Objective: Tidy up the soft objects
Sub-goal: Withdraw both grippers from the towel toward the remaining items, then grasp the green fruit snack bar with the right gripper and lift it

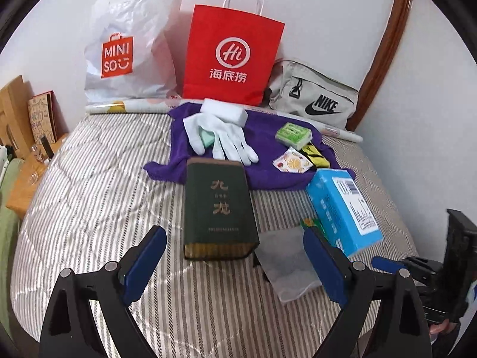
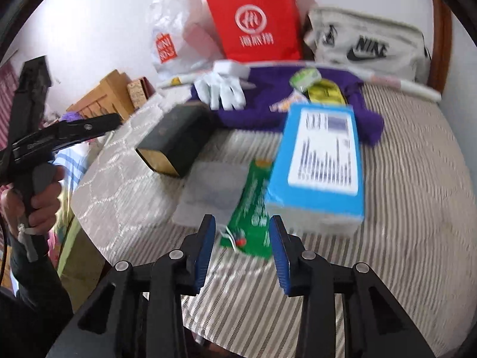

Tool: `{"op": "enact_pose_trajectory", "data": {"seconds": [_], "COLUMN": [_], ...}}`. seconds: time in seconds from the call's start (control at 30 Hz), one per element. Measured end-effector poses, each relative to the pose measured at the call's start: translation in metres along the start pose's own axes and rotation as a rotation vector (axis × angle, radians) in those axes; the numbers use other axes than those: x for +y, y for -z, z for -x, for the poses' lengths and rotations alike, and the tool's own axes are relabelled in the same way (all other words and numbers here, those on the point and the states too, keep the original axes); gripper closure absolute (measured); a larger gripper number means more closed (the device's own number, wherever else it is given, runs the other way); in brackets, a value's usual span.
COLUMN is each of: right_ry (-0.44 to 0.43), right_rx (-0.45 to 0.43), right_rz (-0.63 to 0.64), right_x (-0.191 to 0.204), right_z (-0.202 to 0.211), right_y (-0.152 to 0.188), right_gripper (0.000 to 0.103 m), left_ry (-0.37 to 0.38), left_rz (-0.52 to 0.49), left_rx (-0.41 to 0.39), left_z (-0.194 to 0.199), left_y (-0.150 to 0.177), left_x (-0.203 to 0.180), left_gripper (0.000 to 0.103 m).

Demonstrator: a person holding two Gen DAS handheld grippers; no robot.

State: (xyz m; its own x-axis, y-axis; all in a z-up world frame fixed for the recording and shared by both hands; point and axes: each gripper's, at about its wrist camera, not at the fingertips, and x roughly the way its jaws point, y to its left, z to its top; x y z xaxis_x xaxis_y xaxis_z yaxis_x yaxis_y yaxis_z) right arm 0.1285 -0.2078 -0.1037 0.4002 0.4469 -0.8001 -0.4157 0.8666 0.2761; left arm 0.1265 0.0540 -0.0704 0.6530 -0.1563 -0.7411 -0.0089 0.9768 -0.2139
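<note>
Right wrist view alone shows green packet (image 2: pixel 252 205) before half-spread right tool (image 2: pixel 242 249).

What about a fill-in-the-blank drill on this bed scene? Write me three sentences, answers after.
1. The white gloves lie on a ____ towel.
2. The bag right of the red bag reads ____.
3. The left claw is wide open and holds ____.

Answers: purple; NIKE; nothing

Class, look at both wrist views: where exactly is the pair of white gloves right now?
The white gloves lie on the purple towel at the far end of the bed, just beyond the dark green box and in front of the red paper bag.
</note>
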Motion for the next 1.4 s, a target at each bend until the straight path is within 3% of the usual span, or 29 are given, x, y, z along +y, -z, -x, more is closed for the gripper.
{"op": "enact_pose_trajectory", "data": {"seconds": [0.27,0.4,0.87,0.93,1.0,1.2,1.4], "right_ry": [0.042,0.057,0.157,0.198,0.231,0.171,0.121], "right_rx": [0.045,0.024,-0.002,-0.008,-0.013,0.000,0.008], "right_rz": [-0.100,-0.176,-0.179,-0.137,-0.109,-0.089,-0.046], "right_x": [-0.009,-0.014,0.010,0.016,0.019,0.019,0.029], "right_z": [-0.038,-0.046,-0.067,-0.069,-0.070,-0.058,-0.037], "right_y": [0.010,0.008,0.006,0.007,0.008,0.012,0.023], "right_gripper": [0.064,0.055,0.042,0.042,0.048,0.059,0.059], "left_ry": [0.010,0.012,-0.008,-0.006,-0.005,-0.026,-0.016], "left_rz": [0.012,0.019,0.019,0.019,0.016,-0.006,-0.004], "left_rx": [0.040,0.056,0.077,0.079,0.080,0.080,0.064], "left_z": [-0.011,-0.017,-0.019,-0.019,-0.018,-0.014,-0.004], "left_y": [0.018,0.023,0.031,0.032,0.034,0.037,0.036], "left_x": [0.011,0.018,0.035,0.035,0.035,0.030,0.024], "left_gripper": [0.010,0.010,0.010,0.010,0.010,0.010,0.009]}}
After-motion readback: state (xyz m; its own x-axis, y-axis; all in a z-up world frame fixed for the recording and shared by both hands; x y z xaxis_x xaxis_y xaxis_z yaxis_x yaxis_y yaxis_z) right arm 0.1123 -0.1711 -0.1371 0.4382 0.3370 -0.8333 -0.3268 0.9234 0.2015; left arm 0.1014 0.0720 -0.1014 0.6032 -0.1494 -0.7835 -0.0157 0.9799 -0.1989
